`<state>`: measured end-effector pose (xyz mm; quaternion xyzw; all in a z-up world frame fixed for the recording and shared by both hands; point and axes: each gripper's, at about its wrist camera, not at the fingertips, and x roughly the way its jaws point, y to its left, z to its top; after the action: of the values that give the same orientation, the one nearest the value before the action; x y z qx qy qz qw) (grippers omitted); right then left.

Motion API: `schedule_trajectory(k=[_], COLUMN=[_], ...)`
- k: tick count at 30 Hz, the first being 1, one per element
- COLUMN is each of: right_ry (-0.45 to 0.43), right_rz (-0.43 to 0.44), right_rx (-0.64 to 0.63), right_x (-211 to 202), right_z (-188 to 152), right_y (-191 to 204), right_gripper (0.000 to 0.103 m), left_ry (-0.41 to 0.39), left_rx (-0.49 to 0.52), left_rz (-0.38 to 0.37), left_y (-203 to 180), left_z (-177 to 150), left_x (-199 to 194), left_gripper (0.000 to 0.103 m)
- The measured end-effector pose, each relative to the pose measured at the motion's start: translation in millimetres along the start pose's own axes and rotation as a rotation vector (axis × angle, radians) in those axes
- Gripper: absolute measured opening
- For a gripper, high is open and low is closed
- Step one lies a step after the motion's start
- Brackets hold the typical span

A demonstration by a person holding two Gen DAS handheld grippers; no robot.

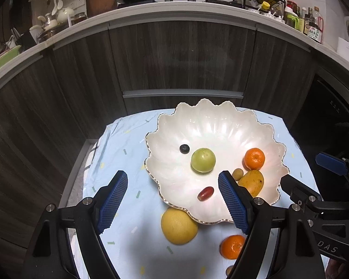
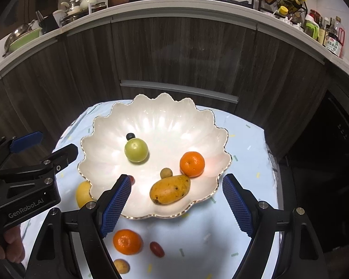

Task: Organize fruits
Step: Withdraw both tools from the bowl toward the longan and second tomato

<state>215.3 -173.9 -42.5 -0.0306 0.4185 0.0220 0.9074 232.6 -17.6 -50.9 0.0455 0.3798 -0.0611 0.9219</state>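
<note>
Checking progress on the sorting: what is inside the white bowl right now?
The bowl holds a green fruit, blueberry, tangerine, mango, a small tan fruit and a red grape, which the right gripper's finger mostly hides in its own view.

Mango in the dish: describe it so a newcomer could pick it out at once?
Find the white scalloped dish on the pale blue cloth. The oblong yellow-orange mango lies inside near the front rim, touching a small round tan fruit and beside a round orange mandarin. It is the only elongated, dark-speckled fruit there.
</note>
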Motion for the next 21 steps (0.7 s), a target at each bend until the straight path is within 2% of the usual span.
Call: schedule_trajectory(k=[12,21], right_ry=[-0.012,-0.009], right_rz=[0.01,0.026], right_rx=[-0.016,-0.045], right_x=[-15.8,-18.5], right_z=[-15.9,-35.6], right_y=[-3.5,-9.1], right_gripper=[0.081,0.081], left_ry=[-0.02,0.001], left_rx=[0.005,0.012], left_rz=[0.017,0.027], left_y=[-8.0,-20.4], left_z=[-17.9,-40.5], left_x=[-24.9,-31.3], left_gripper=[0.08,0.08])
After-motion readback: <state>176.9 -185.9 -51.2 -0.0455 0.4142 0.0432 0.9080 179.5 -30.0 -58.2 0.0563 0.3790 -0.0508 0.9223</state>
